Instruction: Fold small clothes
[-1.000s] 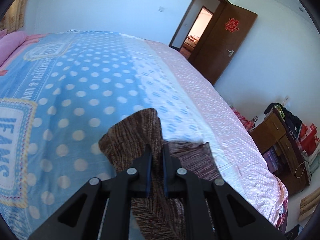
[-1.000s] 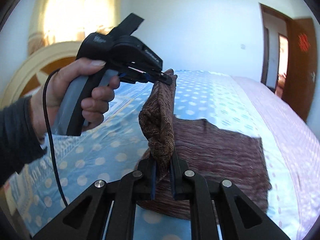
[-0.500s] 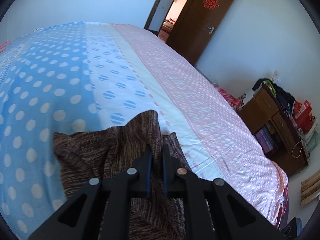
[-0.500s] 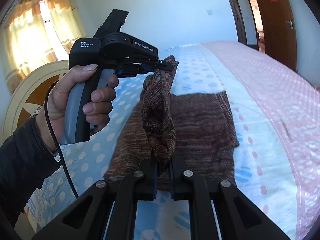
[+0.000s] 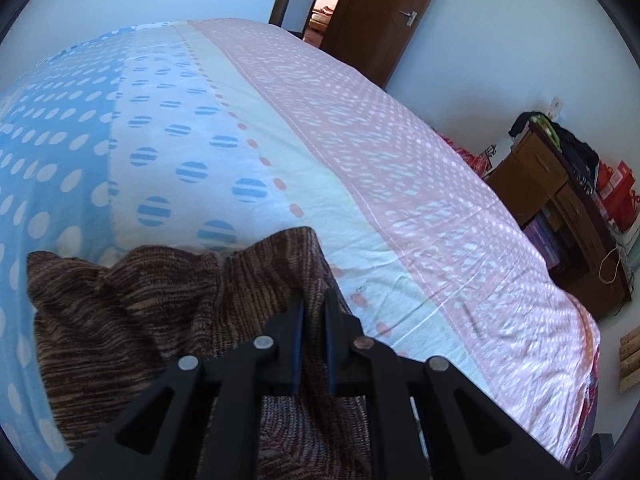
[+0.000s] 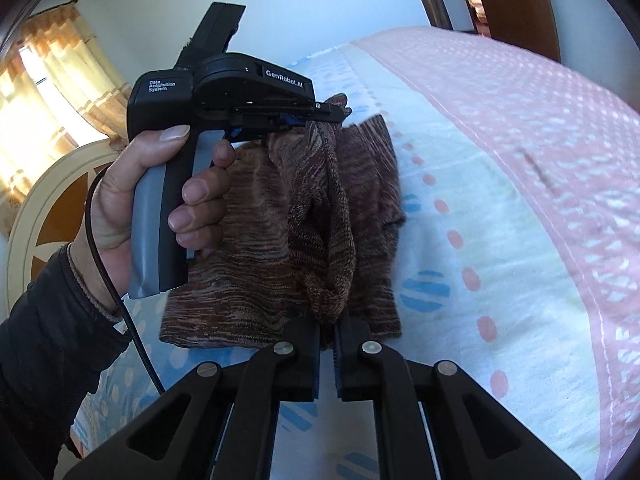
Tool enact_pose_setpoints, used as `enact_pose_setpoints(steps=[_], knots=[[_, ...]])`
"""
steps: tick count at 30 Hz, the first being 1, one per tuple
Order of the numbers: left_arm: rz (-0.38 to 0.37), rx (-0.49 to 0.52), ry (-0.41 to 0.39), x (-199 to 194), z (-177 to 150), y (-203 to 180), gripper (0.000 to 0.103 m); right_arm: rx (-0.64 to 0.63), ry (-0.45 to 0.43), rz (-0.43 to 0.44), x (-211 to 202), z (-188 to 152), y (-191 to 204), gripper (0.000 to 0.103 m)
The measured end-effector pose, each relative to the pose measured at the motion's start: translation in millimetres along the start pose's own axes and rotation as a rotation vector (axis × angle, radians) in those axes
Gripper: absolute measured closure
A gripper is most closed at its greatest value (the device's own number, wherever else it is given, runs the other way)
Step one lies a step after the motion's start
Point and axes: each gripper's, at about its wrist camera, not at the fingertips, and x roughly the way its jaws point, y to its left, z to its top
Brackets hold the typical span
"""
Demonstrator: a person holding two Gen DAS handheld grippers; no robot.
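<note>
Brown knit garment (image 6: 304, 216) is pinched at its near edge by the right gripper (image 6: 328, 334), jaws clamped tight on a bunched fold, and the left gripper (image 5: 313, 304) is nipping another corner of it, also squeezed shut on the fabric. Rest of it lies on the bed (image 5: 400, 184), on the blue and white dotted part of the cover just beside the pink band, with a hand (image 6: 160, 208) in a dark sleeve holding the left tool. Further back there's a brown door (image 5: 376, 12) and a wooden cabinet (image 5: 560, 216) by the wall
</note>
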Motion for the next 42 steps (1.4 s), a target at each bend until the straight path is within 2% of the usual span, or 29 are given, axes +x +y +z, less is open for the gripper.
enact_pose_setpoints(steps=[3,5,6,7,8,9,10,11,13,16,18,20,23,24,25,28,29,31,33,34,35,36,37,39,42], knots=[[0.051,0.011,0.012,6.6,-4.2,-4.3,0.085,0.022,0.020,-0.002,2.2,-3.8,-8.8,0.099],[0.032,0.011,-0.013,-3.9,-10.0,-6.0,0.080,0.015,0.027,0.007,-0.5,-5.0,-9.8,0.099],[0.046,0.039,-0.042,-16.4,-16.0,-8.7,0.077,0.014,0.023,0.003,-2.6,-4.9,-10.5,0.098],[0.061,0.056,-0.063,-25.0,-20.0,-10.1,0.066,0.016,0.014,0.000,-6.1,-4.5,-11.1,0.097],[0.075,0.071,-0.094,-38.7,-27.5,-9.7,0.050,0.017,0.005,-0.013,-9.2,-4.8,-11.9,0.090],[0.081,0.078,-0.128,-52.2,-35.4,-7.2,0.042,0.019,-0.013,-0.048,-13.8,-4.6,-12.9,0.079],[0.092,0.079,-0.155,-63.2,-42.6,-2.3,0.029,0.018,-0.046,-0.087,-21.6,-4.7,-14.0,0.073],[0.122,0.078,-0.185,-78.1,-56.2,5.5,0.026,0.019,-0.079,-0.109,-25.6,-2.8,-16.1,0.066],[0.180,0.084,-0.210,-93.1,-77.0,20.1,0.026,0.015,-0.148,-0.140,-38.9,4.6,-15.5,0.065],[0.276,0.086,-0.215,-100.2,-109.8,42.7,0.026,-0.016,-0.176,-0.088,-36.7,29.9,-4.6,0.065],[0.302,0.068,-0.191,-94.9,-126.1,56.2,0.026,-0.025,-0.151,-0.051,-19.0,52.8,1.6,0.065],[0.284,0.022,-0.158,-86.3,-136.7,67.4,0.026,-0.067,-0.088,-0.096,15.4,79.6,7.7,0.065],[0.269,-0.011,-0.180,-84.4,-142.6,73.7,0.025,-0.063,0.007,-0.111,64.5,106.4,3.0,0.065],[0.274,-0.008,-0.193,-85.4,-142.4,72.3,0.023,-0.065,0.043,-0.127,80.4,112.8,-0.2,0.083],[0.285,-0.004,-0.205,-86.2,-142.9,71.8,0.018,-0.066,0.042,-0.161,86.2,116.4,-0.8,0.099],[0.291,0.016,-0.205,-84.1,-146.5,69.9,0.002,-0.043,-0.026,-0.196,78.2,125.8,-8.7,0.098],[0.288,0.021,-0.194,-81.7,-146.2,69.9,0.001,-0.033,-0.038,-0.221,76.3,125.9,-12.4,0.098],[0.286,0.028,-0.168,-76.8,-145.5,68.8,0.001,-0.025,-0.003,-0.240,83.4,121.5,-19.3,0.098],[0.281,0.028,-0.123,-69.5,-145.3,70.6,0.000,-0.087,0.042,-0.281,92.7,118.6,-16.7,0.096],[0.274,0.020,-0.106,-67.0,-146.0,73.0,0.000,-0.128,0.024,-0.339,87.4,118.4,-10.9,0.093],[0.265,0.011,-0.101,-66.4,-145.5,75.3,0.000,-0.152,0.006,-0.400,81.6,120.9,-5.4,0.077],[0.256,0.002,-0.099,-66.5,-145.6,77.5,0.000,-0.174,-0.034,-0.449,73.2,126.3,2.2,0.066],[0.250,-0.007,-0.099,-66.7,-145.7,80.2,0.000,-0.194,-0.074,-0.442,68.2,131.3,9.3,0.066],[0.245,-0.009,-0.103,-67.0,-145.9,81.6,0.000,-0.273,-0.112,-0.364,64.3,142.5,33.9,0.066],[0.256,0.001,-0.097,-65.9,-148.6,78.9,0.000,-0.360,-0.048,-0.195,82.2,153.6,67.9,0.066]])
